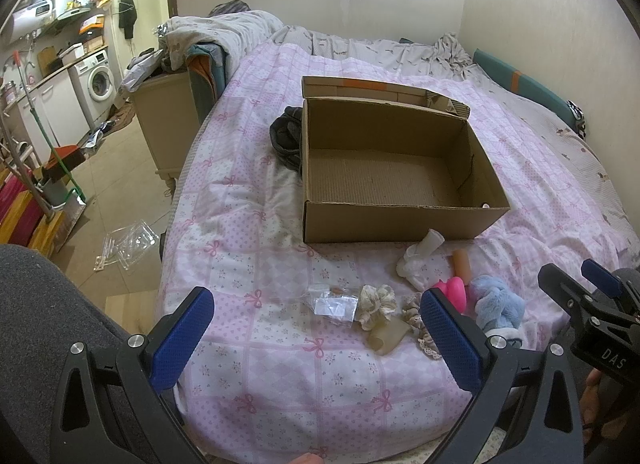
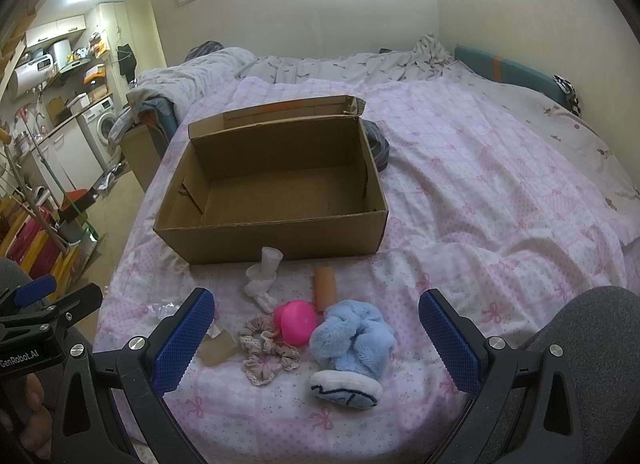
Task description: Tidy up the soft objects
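An open, empty cardboard box [image 1: 400, 219] [image 2: 272, 242] sits on the pink bedspread. In front of it lie a blue plush toy [image 2: 354, 338] [image 1: 496, 300], a pink rubber item [image 2: 296, 322] [image 1: 454, 290], a beige scrunchie [image 2: 266, 352] [image 1: 376, 300], a white sock [image 2: 260, 280] [image 1: 418, 262] and a tan cylinder [image 2: 325, 288] [image 1: 462, 262]. My left gripper [image 1: 316, 322] is open and empty above the near bed edge. My right gripper [image 2: 316, 324] is open and empty, just short of the toys.
A dark garment [image 1: 286, 135] lies beside the box. A clear plastic packet [image 1: 334, 304] lies left of the scrunchie. A rumpled grey duvet [image 1: 224, 35] is at the bed's far end. The floor, clear plastic trays [image 1: 128, 246] and a washing machine [image 1: 98, 81] are at left.
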Demonstrator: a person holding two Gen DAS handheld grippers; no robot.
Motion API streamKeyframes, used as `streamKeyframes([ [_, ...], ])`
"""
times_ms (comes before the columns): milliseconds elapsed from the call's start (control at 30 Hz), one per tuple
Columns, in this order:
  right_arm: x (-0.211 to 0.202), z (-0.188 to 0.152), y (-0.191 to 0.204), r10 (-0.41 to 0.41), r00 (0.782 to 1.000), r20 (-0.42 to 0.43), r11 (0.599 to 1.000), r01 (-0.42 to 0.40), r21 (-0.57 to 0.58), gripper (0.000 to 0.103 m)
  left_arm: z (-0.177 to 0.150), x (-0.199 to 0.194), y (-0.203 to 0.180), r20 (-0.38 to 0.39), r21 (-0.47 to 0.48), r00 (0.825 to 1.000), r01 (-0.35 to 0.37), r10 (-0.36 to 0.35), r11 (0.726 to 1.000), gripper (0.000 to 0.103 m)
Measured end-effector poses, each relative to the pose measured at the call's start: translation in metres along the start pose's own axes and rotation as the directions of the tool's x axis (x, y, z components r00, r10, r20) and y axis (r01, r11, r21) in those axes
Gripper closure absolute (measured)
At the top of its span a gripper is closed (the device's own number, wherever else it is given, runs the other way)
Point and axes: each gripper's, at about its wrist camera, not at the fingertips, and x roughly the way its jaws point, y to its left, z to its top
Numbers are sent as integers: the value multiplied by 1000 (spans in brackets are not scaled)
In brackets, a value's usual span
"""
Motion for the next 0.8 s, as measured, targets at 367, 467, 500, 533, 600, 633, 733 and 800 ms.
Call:
streamKeyframes([
  [367,4,16,-4,26,999,-30,999,-26,19,0,14,6,-1,-37,14,999,-7,7,1000,0],
  [467,2,30,-9,42,999,-30,999,-40,35,0,26,6,0,-38,12,999,4,-3,1000,0],
  [500,1,37,-12,49,998,-31,998,-47,42,0,30,7,0,-43,11,999,10,-10,1000,0],
  [533,0,40,-14,52,998,-28,998,-51,45,0,35,8,0,-52,12,999,14,-13,1000,0],
  [600,0,49,-17,53,998,-29,998,-51,47,0,44,11,-1,-63,21,998,13,-11,1000,0],
  [633,1,54,-18,53,998,-32,998,-52,46,0,48,12,-2,-67,28,998,10,-9,1000,0],
  [733,2,64,-23,60,997,-43,997,-58,50,0,60,16,-3,-85,34,996,15,-12,999,0],
  [800,5,72,-27,69,996,-62,996,-66,58,0,65,22,-4,-107,37,994,15,-11,999,0],
])
